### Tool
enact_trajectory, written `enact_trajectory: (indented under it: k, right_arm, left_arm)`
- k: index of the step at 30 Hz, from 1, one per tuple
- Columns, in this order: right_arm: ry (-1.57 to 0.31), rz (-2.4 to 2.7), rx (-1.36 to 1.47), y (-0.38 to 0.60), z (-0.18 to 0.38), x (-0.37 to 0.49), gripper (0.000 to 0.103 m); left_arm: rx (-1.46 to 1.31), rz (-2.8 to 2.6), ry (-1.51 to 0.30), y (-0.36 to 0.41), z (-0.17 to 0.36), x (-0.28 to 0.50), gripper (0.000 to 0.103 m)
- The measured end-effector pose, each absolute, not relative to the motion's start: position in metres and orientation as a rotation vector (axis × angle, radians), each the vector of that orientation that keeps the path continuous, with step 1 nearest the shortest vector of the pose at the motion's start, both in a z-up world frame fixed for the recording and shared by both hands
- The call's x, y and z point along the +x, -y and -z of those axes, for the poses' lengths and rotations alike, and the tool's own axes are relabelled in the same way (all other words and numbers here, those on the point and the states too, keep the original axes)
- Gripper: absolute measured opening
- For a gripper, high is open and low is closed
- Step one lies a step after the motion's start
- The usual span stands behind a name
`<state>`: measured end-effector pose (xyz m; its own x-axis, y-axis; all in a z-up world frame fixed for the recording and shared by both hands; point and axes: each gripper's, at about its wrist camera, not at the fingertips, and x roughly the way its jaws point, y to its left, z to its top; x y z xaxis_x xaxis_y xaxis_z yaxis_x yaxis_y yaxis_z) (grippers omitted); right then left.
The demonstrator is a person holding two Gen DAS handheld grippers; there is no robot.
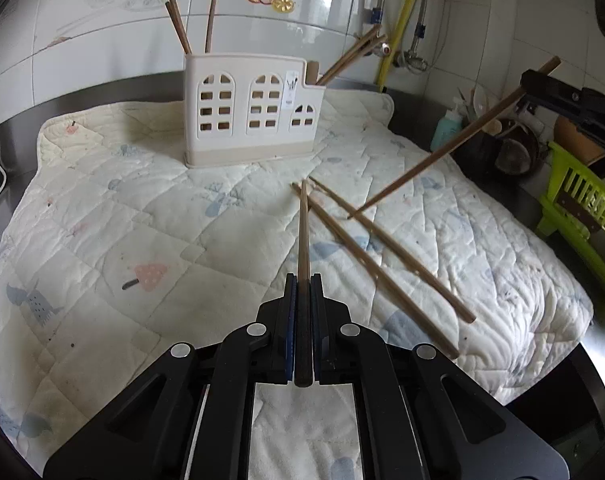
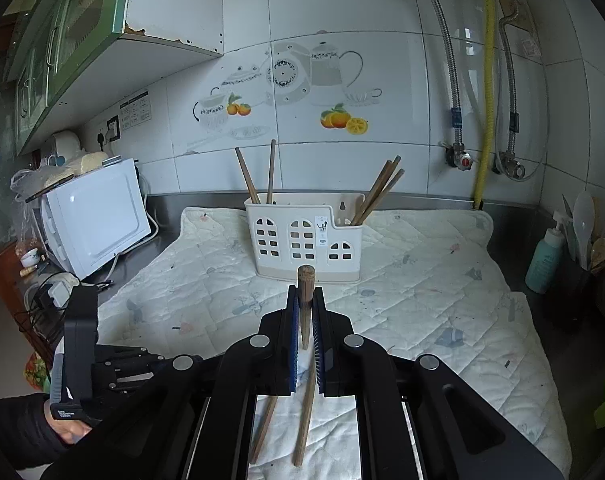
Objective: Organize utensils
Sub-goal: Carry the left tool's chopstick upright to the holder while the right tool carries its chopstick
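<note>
Left wrist view is showing the left gripper [image 1: 302, 280] clenching a slim, round wooden chopstick [image 1: 303, 232] between its blue-padded black fingers, the stick running straight forward with its tip lying over the quilted cloth [image 1: 142, 208]. Two more loose chopsticks [image 1: 382, 256] are lying side by side on the soft, stitched fabric just to the right. Farther back, the cream plastic utensil holder [image 1: 254, 108], moulded with arched window cut-outs, is standing upright on the cloth, with chopsticks leaning out of its left and right compartments. At the right edge the right gripper [image 1: 542, 84] is gripping another chopstick [image 1: 454, 144] that is slanting down toward the cloth; whether its tip is touching seems unclear. Right wrist view is showing the right gripper [image 2: 305, 300] pinching that stick [image 2: 305, 280] end-on, its rounded butt facing the camera, while the smooth white tiled wall [image 2: 342, 20] is rising behind the holder [image 2: 302, 240].
</note>
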<state>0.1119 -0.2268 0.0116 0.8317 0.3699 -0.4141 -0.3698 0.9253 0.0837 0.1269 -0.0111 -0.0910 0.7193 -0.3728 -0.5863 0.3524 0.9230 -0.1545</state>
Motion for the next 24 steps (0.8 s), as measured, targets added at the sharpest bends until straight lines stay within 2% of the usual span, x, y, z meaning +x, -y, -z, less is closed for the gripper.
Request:
enact_trajectory:
  k: [9, 24]
  right_arm:
    - [-0.426, -0.422, -0.063, 0.215, -0.037, 0.125, 0.006]
    - [-0.400, -0.448, -0.102, 0.213, -0.092, 0.173, 0.006]
  left_arm:
    - [-0.058, 0.391, -0.544, 0.006, 0.054, 0.126, 0.005]
    - [-0.053, 0.394, -0.506, 0.004, 0.003, 0.166, 0.005]
